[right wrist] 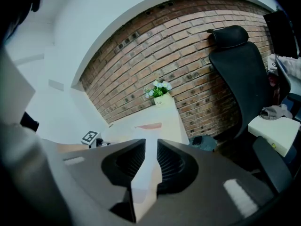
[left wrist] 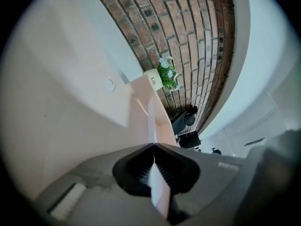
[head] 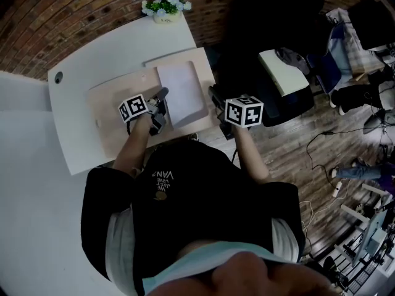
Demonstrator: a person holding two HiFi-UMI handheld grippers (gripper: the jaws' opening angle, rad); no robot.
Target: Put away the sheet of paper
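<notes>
A white sheet of paper (head: 180,94) lies on a pale wooden board (head: 111,113) on the white desk (head: 102,54). My left gripper (head: 162,96) is at the sheet's left edge. In the left gripper view the jaws (left wrist: 154,146) are shut on the sheet of paper (left wrist: 151,121), which shows edge-on and runs away from them. My right gripper (head: 214,95) is at the board's right edge. In the right gripper view its jaws (right wrist: 150,142) stand a narrow gap apart, and the pale board edge (right wrist: 141,178) fills that gap.
A potted plant (head: 165,5) stands at the desk's far edge against the brick wall. A black office chair (right wrist: 240,74) is to the right of the desk, with a cream box (head: 282,71) and cables on the wooden floor beyond. The desk has a cable hole (head: 58,77) at its left.
</notes>
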